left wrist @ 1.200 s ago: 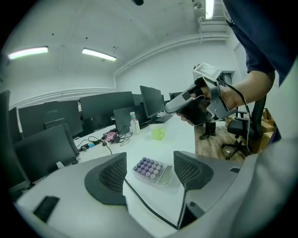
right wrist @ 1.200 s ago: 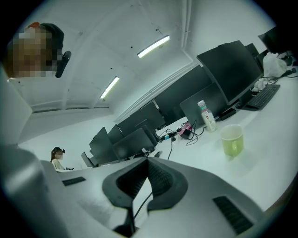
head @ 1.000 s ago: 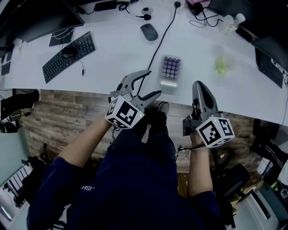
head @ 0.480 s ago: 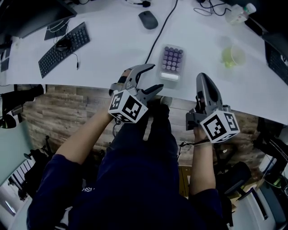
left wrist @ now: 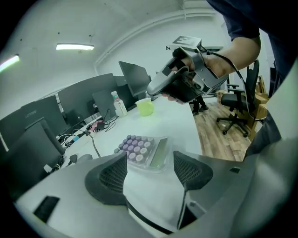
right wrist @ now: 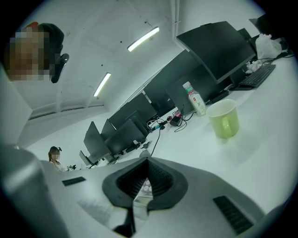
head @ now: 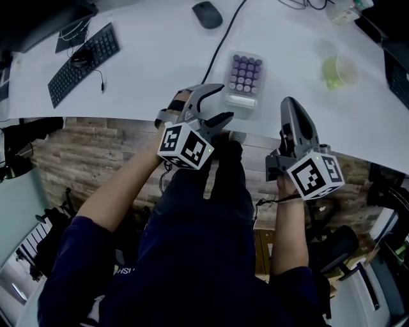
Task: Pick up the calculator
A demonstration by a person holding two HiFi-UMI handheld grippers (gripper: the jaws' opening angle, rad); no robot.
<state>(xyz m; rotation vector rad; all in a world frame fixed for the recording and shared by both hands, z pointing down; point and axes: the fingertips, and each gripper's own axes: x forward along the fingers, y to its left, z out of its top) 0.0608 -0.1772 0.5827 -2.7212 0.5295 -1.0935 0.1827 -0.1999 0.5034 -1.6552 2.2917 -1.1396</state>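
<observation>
The calculator (head: 243, 79), pale with purple round keys and a display strip at its near end, lies on the white desk (head: 160, 57) close to the front edge. In the left gripper view the calculator (left wrist: 145, 150) lies just beyond the open jaws of my left gripper (left wrist: 150, 173). From the head view, the left gripper (head: 216, 106) hovers at the desk edge, left of and nearer than the calculator, jaws apart and empty. My right gripper (head: 289, 110) stands to the calculator's right, its jaws shut (right wrist: 145, 179) with nothing between them.
A green mug (head: 337, 71) stands right of the calculator. A black cable (head: 223, 39) runs past it on the left up to a mouse (head: 208, 14). A black keyboard (head: 83, 62) lies at the far left. Monitors (left wrist: 88, 100) line the desk's back; an office chair (left wrist: 237, 104) stands on the floor.
Both grippers have moved forward toward the desk edge. The left gripper has come closer to the calculator, still open; the right stays shut.
</observation>
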